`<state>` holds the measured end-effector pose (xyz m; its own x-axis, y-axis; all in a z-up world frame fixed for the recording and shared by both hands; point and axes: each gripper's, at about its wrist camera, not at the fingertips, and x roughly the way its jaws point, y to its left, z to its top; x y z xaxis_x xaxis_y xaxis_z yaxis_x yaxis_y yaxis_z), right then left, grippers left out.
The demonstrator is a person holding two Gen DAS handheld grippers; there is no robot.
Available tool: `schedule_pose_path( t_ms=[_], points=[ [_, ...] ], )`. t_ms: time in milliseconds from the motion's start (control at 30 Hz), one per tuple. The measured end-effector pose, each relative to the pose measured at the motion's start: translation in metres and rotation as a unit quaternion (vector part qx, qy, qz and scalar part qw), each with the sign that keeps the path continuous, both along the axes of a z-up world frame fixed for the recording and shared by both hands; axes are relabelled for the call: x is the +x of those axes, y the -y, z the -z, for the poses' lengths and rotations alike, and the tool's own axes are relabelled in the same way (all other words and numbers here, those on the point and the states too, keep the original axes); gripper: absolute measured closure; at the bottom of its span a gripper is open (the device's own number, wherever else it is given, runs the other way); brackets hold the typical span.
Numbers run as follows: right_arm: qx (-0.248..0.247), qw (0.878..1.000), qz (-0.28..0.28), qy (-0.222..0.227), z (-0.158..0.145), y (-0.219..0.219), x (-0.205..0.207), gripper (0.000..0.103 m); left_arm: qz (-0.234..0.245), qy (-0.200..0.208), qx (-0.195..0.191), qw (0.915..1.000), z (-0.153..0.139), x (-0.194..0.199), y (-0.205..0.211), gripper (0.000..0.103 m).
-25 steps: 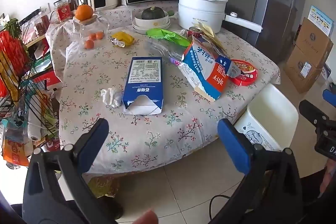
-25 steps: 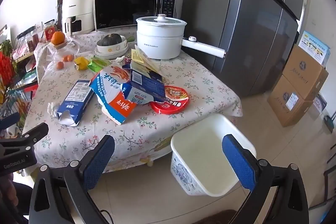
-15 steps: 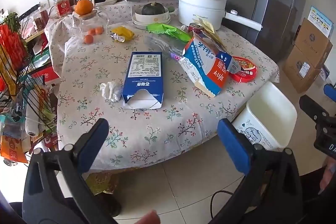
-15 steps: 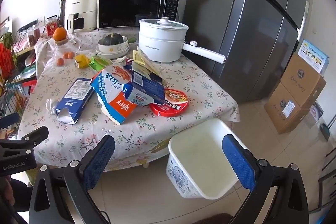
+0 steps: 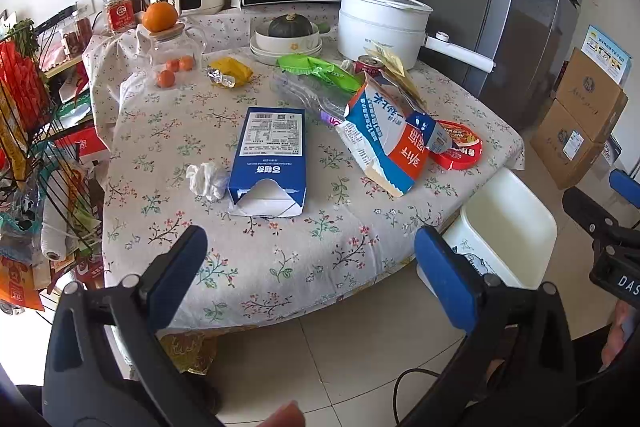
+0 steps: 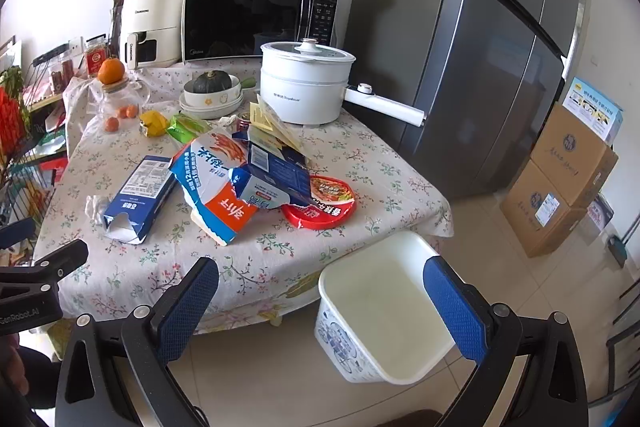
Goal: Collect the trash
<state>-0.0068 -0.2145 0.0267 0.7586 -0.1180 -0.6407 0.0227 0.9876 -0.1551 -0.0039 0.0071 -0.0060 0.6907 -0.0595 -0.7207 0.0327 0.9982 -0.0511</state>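
Observation:
Trash lies on a floral-clothed table (image 5: 168,131): a flattened blue carton (image 5: 270,151) (image 6: 142,193), a crumpled white tissue (image 5: 206,179) beside it, a torn blue-and-orange box (image 5: 390,141) (image 6: 218,183), a red noodle-cup lid (image 5: 460,149) (image 6: 322,203), a green wrapper (image 5: 316,69) and a yellow one (image 5: 232,70). A white bin (image 6: 384,311) (image 5: 508,227) stands on the floor at the table's near right corner. My left gripper (image 5: 308,269) hangs open short of the table edge. My right gripper (image 6: 320,301) is open above the bin's near side, holding nothing.
At the back stand a microwave (image 6: 260,19), a white electric pot (image 6: 306,83) with a long handle, a bowl with a squash (image 5: 288,35) and a glass jar with oranges (image 5: 168,51). A wire rack (image 5: 28,131) crowds the left; a fridge (image 6: 492,47) and cardboard boxes (image 6: 560,183) the right.
Both grippers have drifted a little nearer to the table and tipped slightly; the view of the tabletop has grown. Their jaws have stayed wide apart and nothing on the table has moved.

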Motion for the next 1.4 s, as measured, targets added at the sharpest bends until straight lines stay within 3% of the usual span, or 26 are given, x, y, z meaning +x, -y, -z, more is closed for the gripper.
schedule_pose_path(
  t_ms=[1400],
  points=[
    [0.005, 1.000, 0.002, 0.007, 0.0006, -0.0005, -0.0011, 0.000, 0.001, 0.006, 0.001, 1.0000, -0.0038, 0.0016, -0.0005, 0.000]
  ],
)
